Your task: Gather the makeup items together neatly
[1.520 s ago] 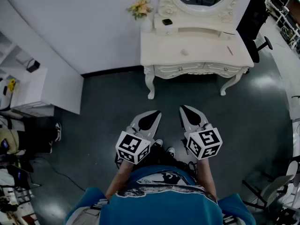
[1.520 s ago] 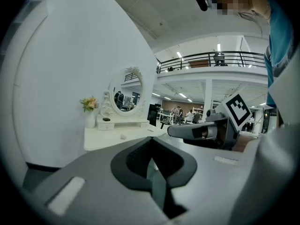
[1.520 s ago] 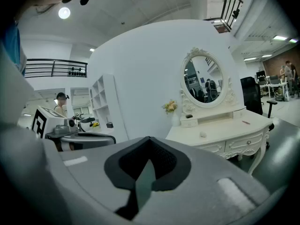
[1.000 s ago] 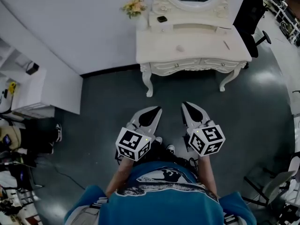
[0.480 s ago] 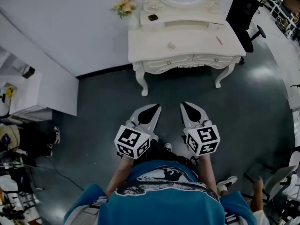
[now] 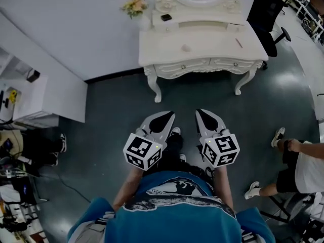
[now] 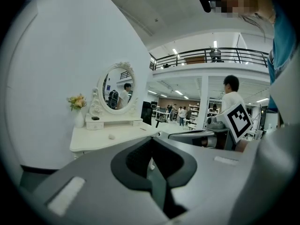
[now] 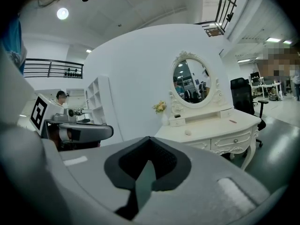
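The white dressing table point(image 6: 202, 52) has shifted leftward in the head view and a bystander point(image 6: 304, 166) has entered at right: probably still the walk-up, nothing gathered. Left gripper point(image 6: 170, 114) and right gripper point(image 6: 199, 112), well short of it, are closed on nothing, plain only in their own views. From above, the makeup lies scattered on the table: slim stick point(image 6: 238, 43), pale round piece point(image 6: 186, 48), small dark case point(image 6: 165, 17).
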### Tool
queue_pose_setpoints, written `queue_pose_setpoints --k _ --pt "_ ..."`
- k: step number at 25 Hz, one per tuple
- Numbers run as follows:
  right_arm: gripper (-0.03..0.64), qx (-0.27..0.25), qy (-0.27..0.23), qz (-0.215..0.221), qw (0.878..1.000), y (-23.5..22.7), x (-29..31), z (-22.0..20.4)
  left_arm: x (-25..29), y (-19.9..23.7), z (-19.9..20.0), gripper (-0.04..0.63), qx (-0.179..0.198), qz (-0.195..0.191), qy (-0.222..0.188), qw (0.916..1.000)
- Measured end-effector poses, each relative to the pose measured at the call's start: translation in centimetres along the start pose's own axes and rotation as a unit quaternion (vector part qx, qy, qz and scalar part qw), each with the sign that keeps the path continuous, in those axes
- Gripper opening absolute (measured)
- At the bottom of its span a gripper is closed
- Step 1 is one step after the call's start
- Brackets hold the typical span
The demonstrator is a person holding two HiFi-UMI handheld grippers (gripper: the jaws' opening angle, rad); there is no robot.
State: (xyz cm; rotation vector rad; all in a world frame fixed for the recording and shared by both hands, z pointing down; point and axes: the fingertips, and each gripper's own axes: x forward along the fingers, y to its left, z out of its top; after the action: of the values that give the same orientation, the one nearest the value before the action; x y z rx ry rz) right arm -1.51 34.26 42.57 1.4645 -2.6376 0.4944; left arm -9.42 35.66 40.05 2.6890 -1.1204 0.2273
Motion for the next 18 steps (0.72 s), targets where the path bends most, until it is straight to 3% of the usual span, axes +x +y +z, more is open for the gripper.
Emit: queue_pose_setpoints --k 9,18 --pt "0.003 0.009 0.010 0.007 1.000 -2.1 3.5 0.6 3.5 2.9 0.2 0.011 -0.008 -0.011 0.013 0.9998" --pt "0.003 0.022 0.023 -0.016 0.999 -8.5 11.6 3.2 11.0 9.6 2.7 0.011 -0.005 -0.037 0.018 0.9991"
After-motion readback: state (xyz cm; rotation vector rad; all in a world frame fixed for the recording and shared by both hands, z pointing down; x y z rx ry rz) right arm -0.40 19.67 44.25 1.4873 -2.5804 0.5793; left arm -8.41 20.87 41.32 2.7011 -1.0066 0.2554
